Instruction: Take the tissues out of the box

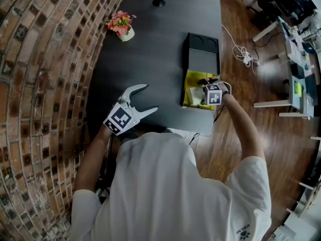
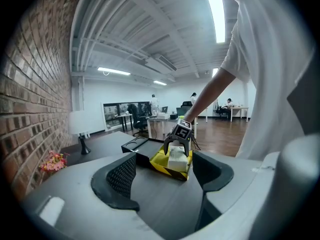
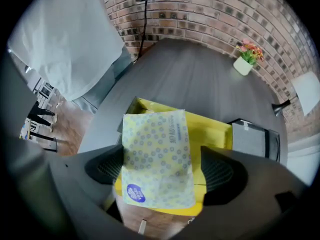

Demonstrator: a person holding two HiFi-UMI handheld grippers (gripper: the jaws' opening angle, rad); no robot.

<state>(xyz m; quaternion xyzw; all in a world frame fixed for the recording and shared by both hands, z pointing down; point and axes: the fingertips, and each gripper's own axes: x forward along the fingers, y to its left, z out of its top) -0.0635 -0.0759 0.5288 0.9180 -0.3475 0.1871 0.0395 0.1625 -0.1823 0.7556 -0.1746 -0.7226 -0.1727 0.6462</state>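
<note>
A yellow box (image 1: 186,86) stands open near the dark table's front right edge. A pale yellow dotted tissue pack (image 3: 156,154) lies across the box (image 3: 216,130), reaching past its near rim. My right gripper (image 3: 160,173) hangs over it with the jaws wide apart, one on each side of the pack (image 2: 177,160); I see a gap at the right pad. In the head view the right gripper (image 1: 205,82) is above the box. My left gripper (image 1: 144,100) is open and empty over bare table, left of the box (image 2: 161,162).
A black tray or lid (image 1: 202,54) lies just behind the yellow box. At the table's far side stand a flower pot (image 1: 121,26) and a lamp base (image 1: 159,1). A brick wall (image 1: 45,59) borders the left. Cables lie on the wooden floor (image 1: 235,134) to the right.
</note>
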